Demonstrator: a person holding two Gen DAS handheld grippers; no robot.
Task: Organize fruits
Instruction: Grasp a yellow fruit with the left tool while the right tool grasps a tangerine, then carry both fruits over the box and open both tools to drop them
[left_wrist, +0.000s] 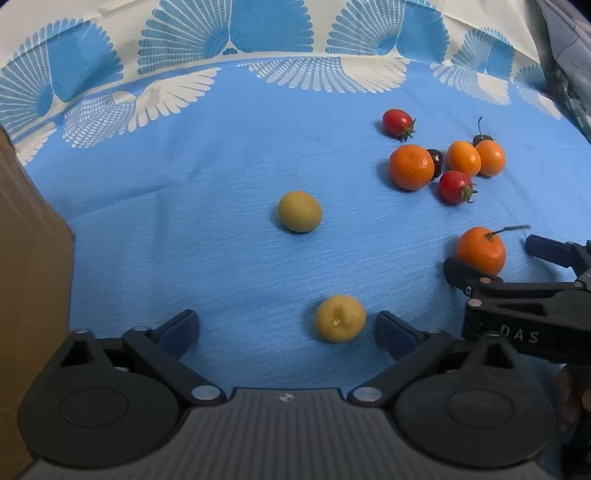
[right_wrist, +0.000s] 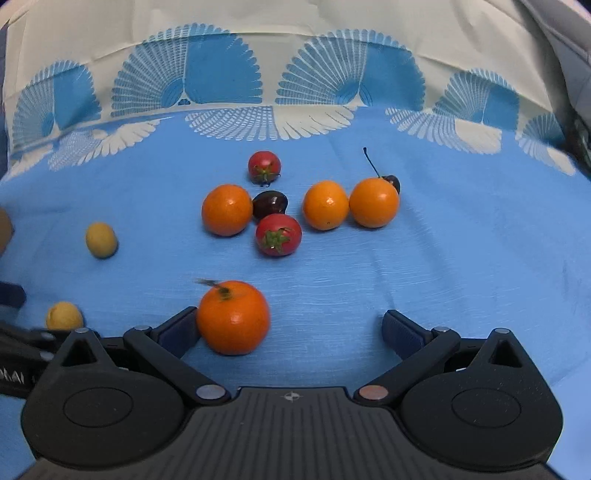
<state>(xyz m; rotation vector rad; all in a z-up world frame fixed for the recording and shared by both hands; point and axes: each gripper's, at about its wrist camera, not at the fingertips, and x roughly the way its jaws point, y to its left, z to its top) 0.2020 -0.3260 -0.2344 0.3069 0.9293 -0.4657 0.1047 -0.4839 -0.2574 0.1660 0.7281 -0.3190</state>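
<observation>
Probably our spread-open right gripper (right_wrist: 290, 328) should squeeze the smooth, roll-prone orange (right_wrist: 233, 318) at seven o'clock across its middle; our left gripper (left_wrist: 286, 326) gapes, empty.

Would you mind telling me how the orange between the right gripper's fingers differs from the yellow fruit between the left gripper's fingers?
The orange is bright orange; the yellow fruit is pale and dull. The orange is clearly the larger. The orange carries a thin stem on top, while the yellow fruit shows only a dimple. The orange rests against one finger of the right gripper; the yellow fruit touches neither finger of the left gripper. Both are round and lie on the blue cloth.
</observation>
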